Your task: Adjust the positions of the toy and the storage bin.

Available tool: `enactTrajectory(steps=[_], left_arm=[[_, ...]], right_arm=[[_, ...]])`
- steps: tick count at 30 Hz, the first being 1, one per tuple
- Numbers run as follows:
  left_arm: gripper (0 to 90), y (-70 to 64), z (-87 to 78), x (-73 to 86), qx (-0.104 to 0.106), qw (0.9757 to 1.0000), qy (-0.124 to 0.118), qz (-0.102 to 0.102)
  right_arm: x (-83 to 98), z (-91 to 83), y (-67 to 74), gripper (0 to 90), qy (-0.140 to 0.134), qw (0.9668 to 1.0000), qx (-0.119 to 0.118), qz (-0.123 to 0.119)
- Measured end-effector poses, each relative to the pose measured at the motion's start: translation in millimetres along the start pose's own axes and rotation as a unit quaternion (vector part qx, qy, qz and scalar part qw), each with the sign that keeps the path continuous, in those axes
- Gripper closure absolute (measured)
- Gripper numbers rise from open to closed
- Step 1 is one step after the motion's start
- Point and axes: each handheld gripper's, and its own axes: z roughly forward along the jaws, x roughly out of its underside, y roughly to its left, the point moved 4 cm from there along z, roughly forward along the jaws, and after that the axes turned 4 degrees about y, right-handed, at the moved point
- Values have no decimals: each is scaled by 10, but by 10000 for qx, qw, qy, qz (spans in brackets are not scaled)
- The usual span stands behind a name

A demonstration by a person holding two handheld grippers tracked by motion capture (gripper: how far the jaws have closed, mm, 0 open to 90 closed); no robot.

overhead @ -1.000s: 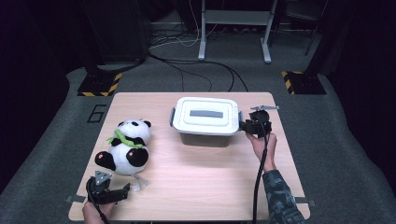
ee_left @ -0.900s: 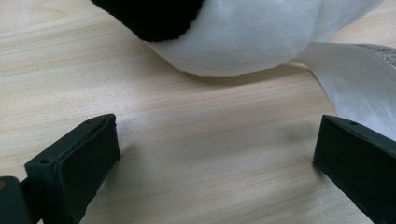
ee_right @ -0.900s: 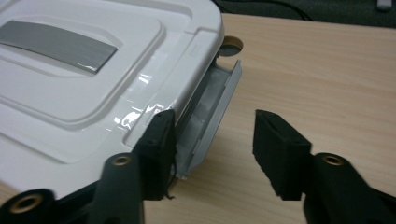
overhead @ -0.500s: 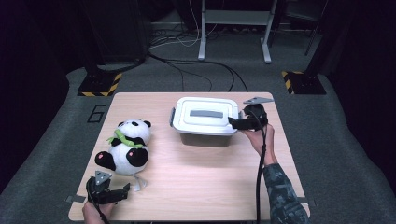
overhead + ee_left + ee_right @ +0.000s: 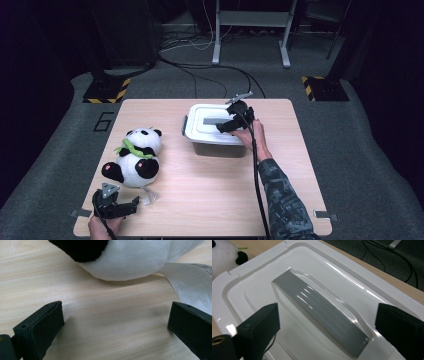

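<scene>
Seen from the high view: right gripper (image 5: 226,126) over the lid (image 5: 216,123) of the white storage box (image 5: 220,142), which stands at the far middle of the wooden table (image 5: 210,195); right hand (image 5: 252,136) and patterned sleeve (image 5: 285,200) reaching in from the near right edge. Jaws just been opening, now spread wide, nothing pinched between them. Closer in, the right gripper view: grey handle (image 5: 319,315) sunk in the glossy lid, running slantwise straight through the gap between the two black jaws, handle below them and not pressed by either; a sliver of the plush panda (image 5: 224,257) off at the top left corner, beyond the lid's rim. Back to the high view: panda (image 5: 134,157) sitting at the left half of the table, well apart from the box, left gripper (image 5: 127,206) resting low at the near left corner just beside it. Left gripper view: jaws wide apart and released on bare wood, panda's white belly and one black paw (image 5: 80,248) just ahead, a white fabric tag (image 5: 190,282) trailing toward the right-hand jaw.
</scene>
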Motion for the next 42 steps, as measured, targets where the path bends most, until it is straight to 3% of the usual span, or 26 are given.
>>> enactTrajectory(steps=[2, 6, 14, 23, 42], left_arm=[[0, 0, 0, 0, 0, 10000, -1, 1], [0, 0, 0, 0, 0, 10000, 0, 0], [0, 0, 0, 0, 0, 10000, 1, 0], [0, -1, 0, 1, 0, 10000, 0, 1], [0, -3, 0, 1, 9, 10000, -3, 4]], right_arm=[[-24, 52, 5, 178, 24, 9999, 25, -143], [-65, 91, 11, 319, 58, 9998, -70, -197], [-89, 112, 8, 455, 118, 9990, -354, -232], [-61, 74, 6, 493, 186, 9990, -362, -195], [145, -111, 52, 602, 116, 9979, -488, -398]])
